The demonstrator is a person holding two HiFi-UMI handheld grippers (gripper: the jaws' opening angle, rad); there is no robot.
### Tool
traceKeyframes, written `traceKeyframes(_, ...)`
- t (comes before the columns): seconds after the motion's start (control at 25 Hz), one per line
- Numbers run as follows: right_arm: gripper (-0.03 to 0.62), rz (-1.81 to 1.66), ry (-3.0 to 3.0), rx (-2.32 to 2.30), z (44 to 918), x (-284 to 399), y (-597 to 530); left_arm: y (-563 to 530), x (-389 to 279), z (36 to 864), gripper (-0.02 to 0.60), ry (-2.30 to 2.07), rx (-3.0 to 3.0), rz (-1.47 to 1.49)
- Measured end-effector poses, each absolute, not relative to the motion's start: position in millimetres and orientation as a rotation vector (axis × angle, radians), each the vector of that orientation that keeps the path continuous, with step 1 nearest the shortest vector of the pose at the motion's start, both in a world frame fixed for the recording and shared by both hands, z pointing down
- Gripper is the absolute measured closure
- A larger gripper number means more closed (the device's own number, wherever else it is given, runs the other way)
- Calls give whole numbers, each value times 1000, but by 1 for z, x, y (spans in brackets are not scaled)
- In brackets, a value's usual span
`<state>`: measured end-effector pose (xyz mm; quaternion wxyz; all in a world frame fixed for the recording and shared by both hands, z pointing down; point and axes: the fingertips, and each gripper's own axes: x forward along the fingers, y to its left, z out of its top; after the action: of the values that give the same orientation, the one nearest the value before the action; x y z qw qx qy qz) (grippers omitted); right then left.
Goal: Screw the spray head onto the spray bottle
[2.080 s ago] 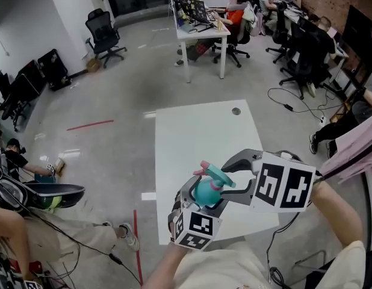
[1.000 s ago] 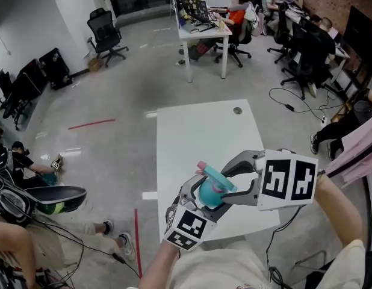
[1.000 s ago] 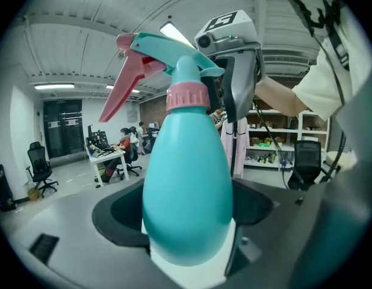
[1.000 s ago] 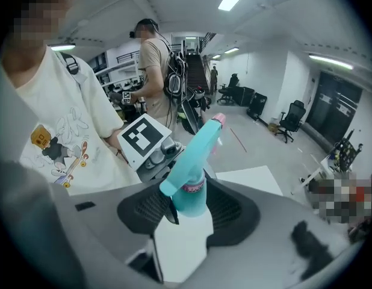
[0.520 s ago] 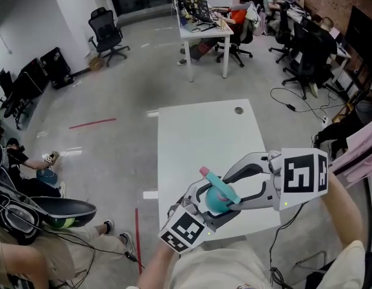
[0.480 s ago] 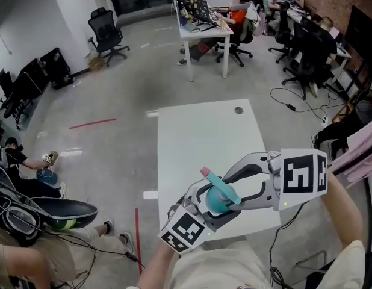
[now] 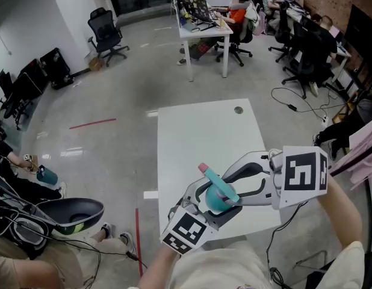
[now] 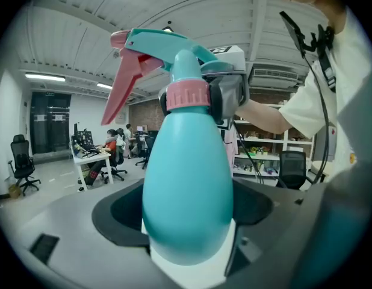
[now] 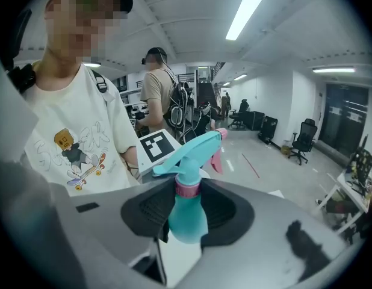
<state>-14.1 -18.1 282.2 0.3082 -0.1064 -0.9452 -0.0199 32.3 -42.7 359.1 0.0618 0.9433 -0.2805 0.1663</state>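
Bottle stays clamped in left hand-held gripper; right hand-held gripper closes on spray head.

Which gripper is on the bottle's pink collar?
The right gripper: its jaws are closing on the pink collar under the spray head, whereas the left gripper holds the teal bottle body lower down.

The right gripper's jaws are closing on the pink collar of the spray head, atop a teal spray bottle. A person in a white T-shirt stands behind.
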Motion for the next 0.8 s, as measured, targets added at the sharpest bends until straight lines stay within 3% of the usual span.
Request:
traceKeyframes(0.6,462,115,-2599,325,292,-30,-53,-77,-7,373,178,-1318,2619,636)
traceKeyframes(0.8,460,81,-2543,354,298,-24,-49,-80,6,381,178,-1277,2607,610)
